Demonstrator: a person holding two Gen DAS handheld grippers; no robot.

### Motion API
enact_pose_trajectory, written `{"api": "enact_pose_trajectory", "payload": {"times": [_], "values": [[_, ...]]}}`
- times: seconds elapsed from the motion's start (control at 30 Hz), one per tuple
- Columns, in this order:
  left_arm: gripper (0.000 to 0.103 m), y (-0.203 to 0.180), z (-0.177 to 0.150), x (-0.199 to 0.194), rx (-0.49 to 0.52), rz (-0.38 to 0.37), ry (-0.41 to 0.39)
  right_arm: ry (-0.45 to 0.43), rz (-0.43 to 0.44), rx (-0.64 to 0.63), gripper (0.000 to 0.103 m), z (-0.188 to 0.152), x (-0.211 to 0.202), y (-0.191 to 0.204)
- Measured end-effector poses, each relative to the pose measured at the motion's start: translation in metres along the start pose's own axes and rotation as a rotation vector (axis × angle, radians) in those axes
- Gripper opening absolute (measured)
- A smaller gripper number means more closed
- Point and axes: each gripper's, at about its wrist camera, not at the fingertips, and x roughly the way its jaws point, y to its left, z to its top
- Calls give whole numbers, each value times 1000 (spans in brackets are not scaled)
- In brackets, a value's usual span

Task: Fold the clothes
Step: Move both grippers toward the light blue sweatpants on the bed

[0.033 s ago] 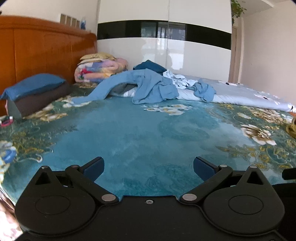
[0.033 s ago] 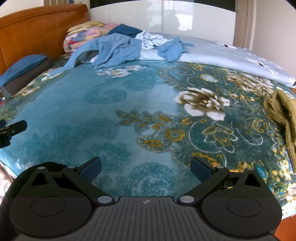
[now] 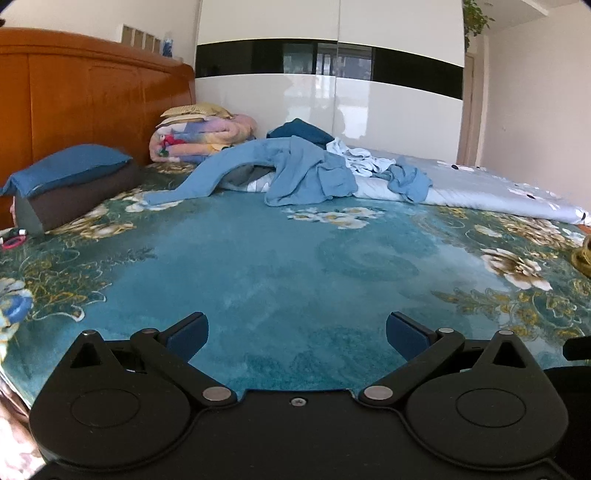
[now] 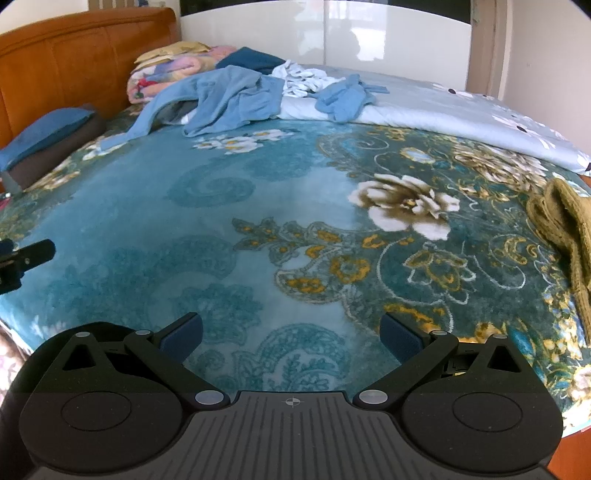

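Both the left gripper (image 3: 295, 334) and right gripper (image 4: 291, 334) hover spread and empty above the floral blanket (image 4: 258, 221), likely approaching, since the crumpled blue garment (image 3: 306, 173) lies far ahead.

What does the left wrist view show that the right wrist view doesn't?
Left wrist only: the wardrobe's black band, a plant at top right, and a pink item at the bed's left edge. Right wrist only: most of the mustard knit, plus the left gripper's tip. Both share the blue garment, the folded quilt, the headboard, and open, empty jaws.
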Motion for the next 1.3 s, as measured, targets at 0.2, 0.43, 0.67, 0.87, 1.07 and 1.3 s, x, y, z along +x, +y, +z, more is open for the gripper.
{"api": "enact_pose_trajectory", "payload": {"times": [0.2,0.43,0.67,0.87,1.07,1.3], "values": [[102,-7,-2,2,6,16,12,-5,5,-1,103,1,1,1],[102,9,1,15,-60,-25,53,-4,12,-4,103,1,8,1],[102,19,6,31,-142,-72,87,-24,40,36,103,6,14,-10],[102,25,14,51,-126,-111,58,-112,79,103,103,15,19,-30],[102,32,42,83,-143,-133,-15,-172,107,159,103,25,37,-51],[102,31,114,165,-88,-129,10,-186,182,161,103,46,74,-62]]}}
